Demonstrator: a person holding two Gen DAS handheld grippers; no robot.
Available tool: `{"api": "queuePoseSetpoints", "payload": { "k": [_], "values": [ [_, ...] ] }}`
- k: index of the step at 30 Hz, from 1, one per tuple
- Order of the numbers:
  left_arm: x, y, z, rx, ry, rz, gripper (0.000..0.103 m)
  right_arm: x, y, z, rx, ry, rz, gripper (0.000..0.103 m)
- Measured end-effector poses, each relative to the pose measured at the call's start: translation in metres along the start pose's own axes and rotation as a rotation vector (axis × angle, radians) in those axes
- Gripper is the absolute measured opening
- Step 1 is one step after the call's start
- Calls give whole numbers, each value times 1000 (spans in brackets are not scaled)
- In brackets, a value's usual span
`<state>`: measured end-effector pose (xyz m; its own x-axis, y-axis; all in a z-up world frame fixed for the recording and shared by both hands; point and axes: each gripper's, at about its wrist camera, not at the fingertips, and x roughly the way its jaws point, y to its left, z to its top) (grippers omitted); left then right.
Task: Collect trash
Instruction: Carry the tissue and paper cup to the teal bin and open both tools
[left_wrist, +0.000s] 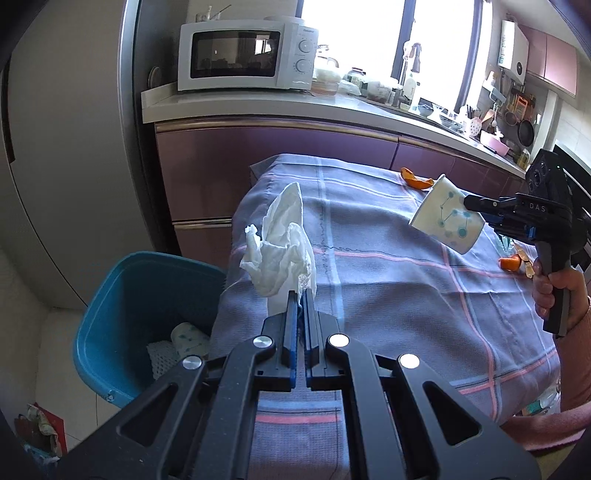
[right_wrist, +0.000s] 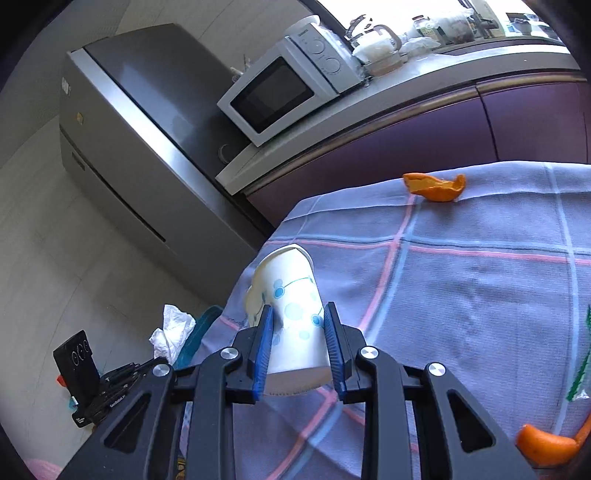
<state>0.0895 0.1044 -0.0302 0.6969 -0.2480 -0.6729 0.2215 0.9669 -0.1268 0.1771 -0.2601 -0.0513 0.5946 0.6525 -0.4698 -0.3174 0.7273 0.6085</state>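
Note:
My left gripper (left_wrist: 301, 295) is shut on a crumpled white tissue (left_wrist: 280, 251), held above the left edge of the table near the blue trash bin (left_wrist: 122, 306) on the floor. At the right, over the table, my right gripper (left_wrist: 471, 205) is shut on a tilted white paper cup (left_wrist: 447, 219) with blue dots. In the right wrist view the blue pads of the right gripper (right_wrist: 298, 308) squeeze the cup (right_wrist: 291, 291) on both sides. The tissue (right_wrist: 173, 330) and the bin's rim (right_wrist: 199, 328) show beyond the table edge. Orange peels (left_wrist: 415, 179) (left_wrist: 511, 263) lie on the cloth.
A checked purple-blue cloth (left_wrist: 388, 288) covers the table. The bin holds another paper cup (left_wrist: 188, 338) and white foam netting. Behind stand purple cabinets, a microwave (left_wrist: 243, 55) on a counter and a grey fridge (right_wrist: 140, 155). A hand (left_wrist: 554, 291) grips the right gripper's handle.

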Motion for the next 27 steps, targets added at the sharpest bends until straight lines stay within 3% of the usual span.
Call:
{"api": "queuePoseSetpoints", "payload": {
  "k": [16,27],
  "values": [
    [-19,80,-27,-109,31,143,3,96,112,-6,-127,166,220,26],
    [0,118,-44,-170,95,189,3,159,165,-12,-180,251,262,26]
  ]
}}
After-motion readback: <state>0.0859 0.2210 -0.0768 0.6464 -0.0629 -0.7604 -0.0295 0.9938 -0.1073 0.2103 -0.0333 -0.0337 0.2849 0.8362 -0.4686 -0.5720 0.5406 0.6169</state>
